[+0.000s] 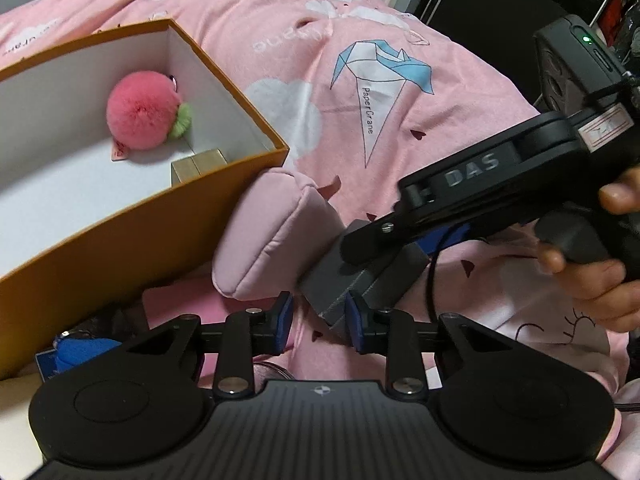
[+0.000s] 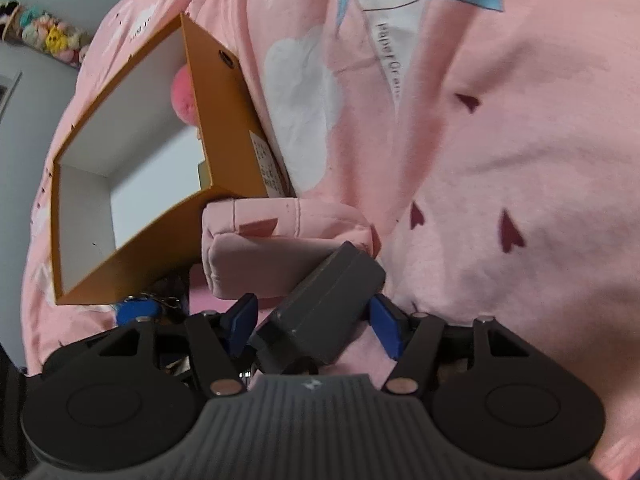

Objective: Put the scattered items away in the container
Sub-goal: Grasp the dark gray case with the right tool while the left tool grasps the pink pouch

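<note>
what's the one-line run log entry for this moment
right gripper: open around grey block | left gripper: open, empty | orange box: pink pompom inside

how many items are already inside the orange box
2 visible: a pink pompom near the orange box's far wall, and a wooden block in its near corner. The near wall may hide more.

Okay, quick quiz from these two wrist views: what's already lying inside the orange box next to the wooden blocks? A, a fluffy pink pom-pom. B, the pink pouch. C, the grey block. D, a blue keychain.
A: the left wrist view shows the fluffy pink pom-pom on the white floor of the orange box, just beyond the wooden blocks.
</note>
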Demonstrator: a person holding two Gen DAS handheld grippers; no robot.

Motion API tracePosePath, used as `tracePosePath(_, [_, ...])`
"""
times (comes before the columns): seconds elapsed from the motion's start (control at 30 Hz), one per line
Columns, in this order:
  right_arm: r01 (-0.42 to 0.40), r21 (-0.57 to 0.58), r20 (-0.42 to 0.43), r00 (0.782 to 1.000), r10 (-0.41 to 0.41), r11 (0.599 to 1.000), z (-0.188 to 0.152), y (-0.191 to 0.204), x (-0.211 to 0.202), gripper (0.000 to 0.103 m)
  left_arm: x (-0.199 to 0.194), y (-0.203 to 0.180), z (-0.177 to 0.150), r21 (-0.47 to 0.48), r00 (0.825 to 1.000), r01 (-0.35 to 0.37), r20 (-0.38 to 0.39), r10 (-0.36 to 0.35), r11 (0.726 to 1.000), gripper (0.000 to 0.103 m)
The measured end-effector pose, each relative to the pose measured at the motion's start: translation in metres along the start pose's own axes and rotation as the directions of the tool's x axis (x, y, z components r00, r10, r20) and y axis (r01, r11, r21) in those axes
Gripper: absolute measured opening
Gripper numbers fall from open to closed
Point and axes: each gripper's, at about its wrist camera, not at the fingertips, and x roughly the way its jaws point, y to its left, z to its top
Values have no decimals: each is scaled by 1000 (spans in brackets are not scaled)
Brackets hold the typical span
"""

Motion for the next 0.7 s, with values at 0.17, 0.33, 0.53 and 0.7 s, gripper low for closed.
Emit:
tracePosePath(0.17, [14, -68, 13, 1000, -13, 998, -3, 7, -3, 61, -9, 1, -4, 3, 998, -53, 32, 53, 999, 33])
tracePosePath(0.33, [-15, -116, 46, 999, 20, 993, -3, 5, -20, 47, -18, 12, -3, -5, 993, -96, 69, 96, 995, 35])
tracePosePath(0.53, [99, -264, 198, 979, -46, 960, 2, 24, -55, 41, -2, 16, 4, 59, 988, -143, 61, 139, 988, 55])
tracePosePath(0.7, [199, -293, 275, 954, -118, 935, 8, 26, -55, 39, 16, 10, 9, 124, 989, -144, 58, 138, 982, 58])
